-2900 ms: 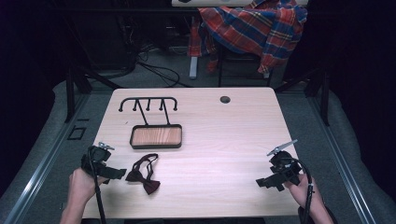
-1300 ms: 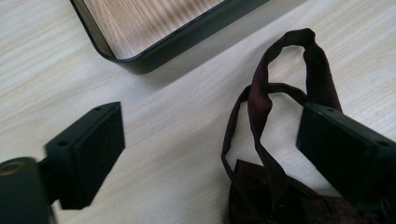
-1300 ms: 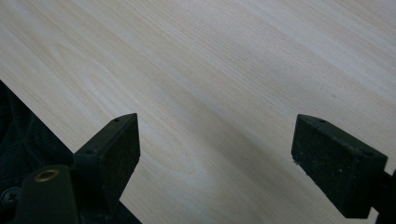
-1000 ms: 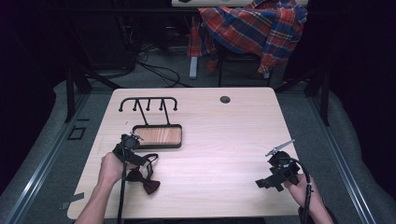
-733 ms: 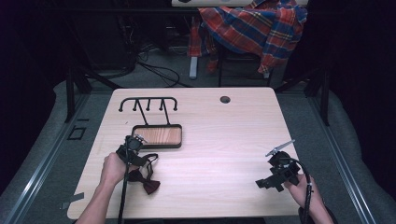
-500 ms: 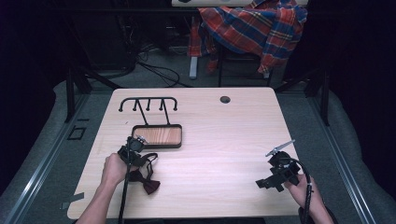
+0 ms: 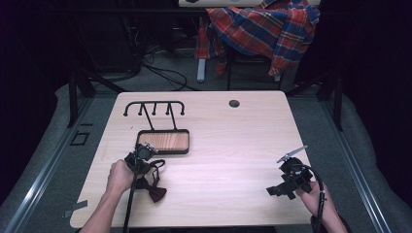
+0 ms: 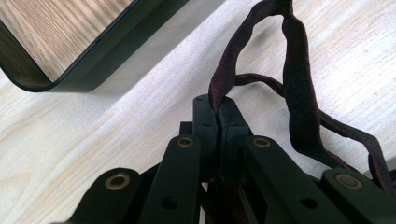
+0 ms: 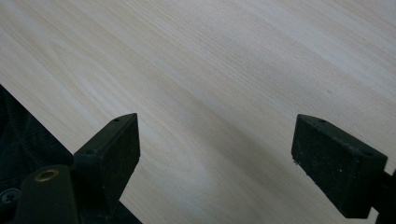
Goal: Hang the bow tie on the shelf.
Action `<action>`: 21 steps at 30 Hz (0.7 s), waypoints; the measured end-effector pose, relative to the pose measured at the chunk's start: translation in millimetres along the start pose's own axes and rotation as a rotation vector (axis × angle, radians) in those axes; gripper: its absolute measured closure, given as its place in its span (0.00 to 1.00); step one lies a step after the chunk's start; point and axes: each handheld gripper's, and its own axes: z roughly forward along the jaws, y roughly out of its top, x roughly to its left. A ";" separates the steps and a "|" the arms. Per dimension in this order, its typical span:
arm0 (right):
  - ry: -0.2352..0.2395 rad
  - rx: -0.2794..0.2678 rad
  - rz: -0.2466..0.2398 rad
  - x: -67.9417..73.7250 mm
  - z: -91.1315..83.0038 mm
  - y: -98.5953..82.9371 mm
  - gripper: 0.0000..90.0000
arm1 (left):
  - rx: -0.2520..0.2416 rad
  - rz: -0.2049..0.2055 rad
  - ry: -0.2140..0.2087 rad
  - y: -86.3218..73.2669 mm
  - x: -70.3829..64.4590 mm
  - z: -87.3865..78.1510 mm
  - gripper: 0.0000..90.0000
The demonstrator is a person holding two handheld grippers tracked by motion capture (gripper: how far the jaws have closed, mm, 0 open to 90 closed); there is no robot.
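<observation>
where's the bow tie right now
The bow tie lies at the table's near-left in the high view, just in front of the wooden tray, its strap pinched in the left tongs.

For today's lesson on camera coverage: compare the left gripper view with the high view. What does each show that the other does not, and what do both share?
The left gripper view alone gives the grip itself: the left hand-held gripper has its jaws shut on the dark maroon strap of the bow tie.

The high view alone gives the right hand-held gripper, the black hook rack, the plaid shirt behind the table, and the person's hands.

Both share the wooden tray, the bow tie and the pale table.
</observation>
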 end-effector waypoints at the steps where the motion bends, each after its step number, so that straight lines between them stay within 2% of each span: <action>1: 0.001 0.001 0.000 0.1 0.0 0.0 0.17 | -0.010 -0.002 0.002 0.0 0.2 -1.5 0.98; 4: -0.005 -0.001 0.003 0.6 0.4 0.0 0.17 | -0.043 -0.016 -0.002 -0.1 -1.0 -6.8 0.98; 7: 0.009 -0.006 0.006 1.0 0.5 -0.1 0.17 | -0.053 0.001 -0.002 -0.2 -0.8 -12.4 0.98; 12: 0.015 -0.004 -0.006 0.5 0.0 -0.2 0.17 | -0.090 -0.022 -0.005 -2.0 0.4 -19.2 0.98; 13: 0.016 -0.024 -0.009 1.1 -1.2 -0.8 0.17 | -0.100 -0.015 0.004 -2.4 1.3 -21.2 0.98; 16: 0.014 -0.027 -0.006 1.0 -1.4 -1.2 0.17 | -0.132 -0.030 0.006 -3.7 2.2 -28.3 0.98; 17: 0.001 -0.017 -0.013 0.3 -1.4 -1.1 0.17 | -0.141 -0.031 0.008 -4.0 2.1 -30.7 0.98; 21: 0.006 -0.022 -0.012 1.1 -0.4 -1.1 0.17 | -0.169 -0.029 0.013 -4.7 0.6 -38.3 0.98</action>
